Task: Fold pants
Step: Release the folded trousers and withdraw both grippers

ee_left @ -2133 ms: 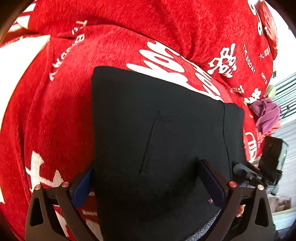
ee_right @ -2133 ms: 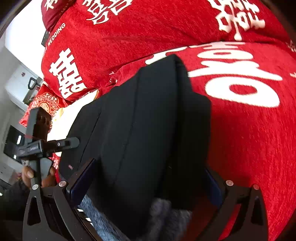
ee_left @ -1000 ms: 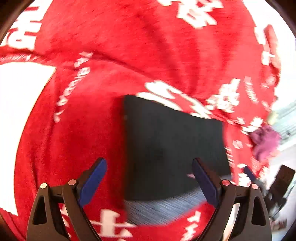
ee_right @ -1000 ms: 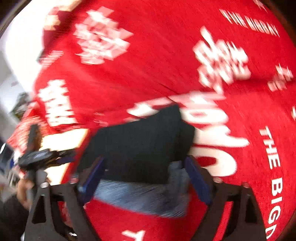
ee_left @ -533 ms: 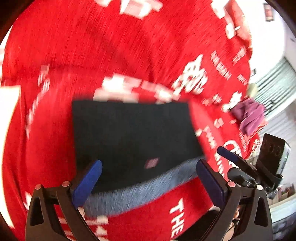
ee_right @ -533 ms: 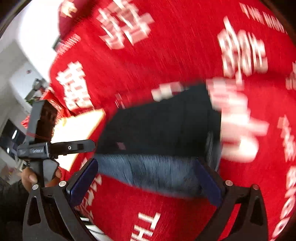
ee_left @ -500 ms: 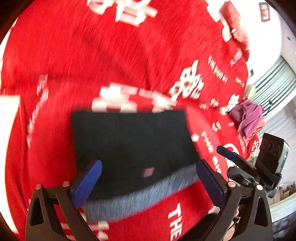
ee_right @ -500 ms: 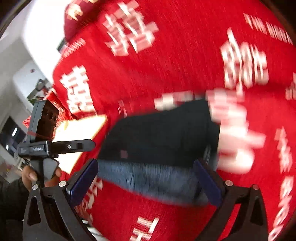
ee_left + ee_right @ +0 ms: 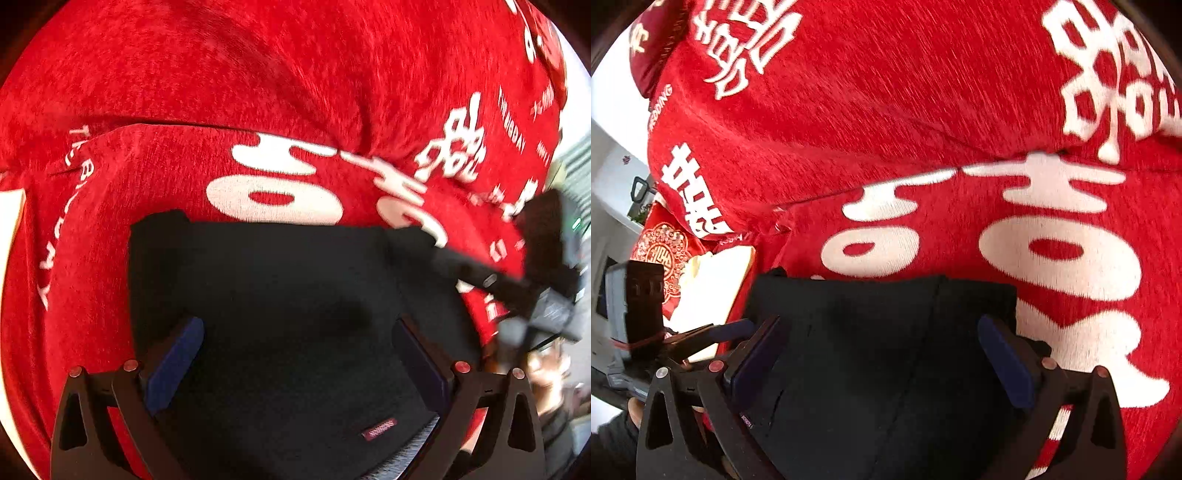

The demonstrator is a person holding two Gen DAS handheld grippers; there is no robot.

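Both claws, left [image 9: 299, 354] and right [image 9: 879, 350], spread wide over folded black pants [image 9: 280, 295], gripping nothing.

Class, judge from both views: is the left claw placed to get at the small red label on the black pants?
Probably yes. The left claw is open over the pants, and the label lies uncovered just near its right finger.
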